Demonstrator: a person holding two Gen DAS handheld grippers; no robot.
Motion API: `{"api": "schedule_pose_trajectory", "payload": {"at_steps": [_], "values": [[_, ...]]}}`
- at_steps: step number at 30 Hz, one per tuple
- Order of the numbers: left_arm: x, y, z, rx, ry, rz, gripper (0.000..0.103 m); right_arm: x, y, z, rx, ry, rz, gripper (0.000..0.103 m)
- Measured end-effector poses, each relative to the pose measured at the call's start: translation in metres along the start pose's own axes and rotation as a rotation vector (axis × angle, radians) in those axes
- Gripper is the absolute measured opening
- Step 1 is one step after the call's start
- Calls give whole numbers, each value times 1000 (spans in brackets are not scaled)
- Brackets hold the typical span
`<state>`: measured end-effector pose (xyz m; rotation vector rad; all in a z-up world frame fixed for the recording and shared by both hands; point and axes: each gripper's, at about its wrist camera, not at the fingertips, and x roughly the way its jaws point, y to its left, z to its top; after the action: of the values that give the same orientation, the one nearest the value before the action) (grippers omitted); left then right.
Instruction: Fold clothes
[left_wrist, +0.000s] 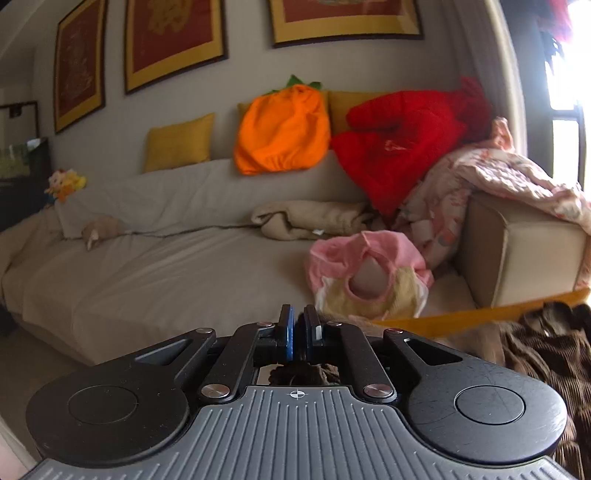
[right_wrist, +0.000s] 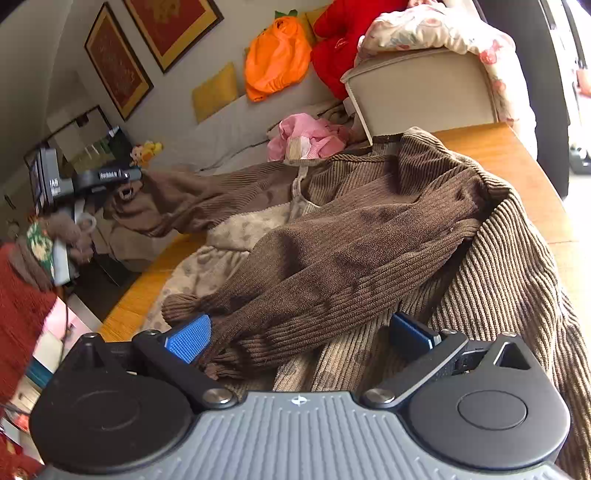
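A brown corduroy garment (right_wrist: 369, 229) with a pale spotted lining lies rumpled on a wooden table (right_wrist: 517, 158). One sleeve lies across it toward my right gripper (right_wrist: 299, 338), which is open, its blue pads either side of that sleeve's cuff. My left gripper (left_wrist: 299, 334) is shut on the other sleeve's cuff; it also shows in the right wrist view (right_wrist: 127, 181), holding the sleeve stretched out beyond the table's left edge. In the left wrist view the garment (left_wrist: 546, 350) shows at the lower right.
A grey sofa (left_wrist: 166, 266) stands behind the table with a pink garment (left_wrist: 369, 273), a beige blanket (left_wrist: 310, 218), a red jacket (left_wrist: 399, 144), an orange pumpkin cushion (left_wrist: 284, 129) and a floral quilt (left_wrist: 517, 177) over its armrest.
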<state>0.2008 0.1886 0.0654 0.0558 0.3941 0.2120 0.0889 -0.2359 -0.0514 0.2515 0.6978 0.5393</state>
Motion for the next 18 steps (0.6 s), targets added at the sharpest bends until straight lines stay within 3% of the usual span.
{"api": "schedule_pose_trajectory", "payload": {"at_steps": [3, 6, 10, 11, 13, 16, 17, 18], "values": [[6, 18, 6, -39, 17, -24, 6, -6, 29, -1, -208, -16, -49, 103], [0, 32, 0, -160, 75, -167, 16, -15, 63, -2, -485, -8, -44, 98], [-15, -2, -23, -207, 139, -397, 59, -5, 93, -3, -624, 78, 38, 92], [-16, -17, -31, -211, 159, -457, 63, 3, 98, -5, -639, 91, 33, 90], [-18, -48, -42, -207, 192, -562, 82, 24, 107, -13, -696, 99, -23, 84], [-24, -92, -58, -169, 206, -659, 100, 44, 105, -13, -698, 103, -53, 71], [-27, -105, -62, -149, 207, -655, 100, 48, 103, -11, -685, 105, -52, 60], [-30, -116, -67, -132, 205, -647, 100, 47, 99, -6, -665, 109, -52, 41]]}}
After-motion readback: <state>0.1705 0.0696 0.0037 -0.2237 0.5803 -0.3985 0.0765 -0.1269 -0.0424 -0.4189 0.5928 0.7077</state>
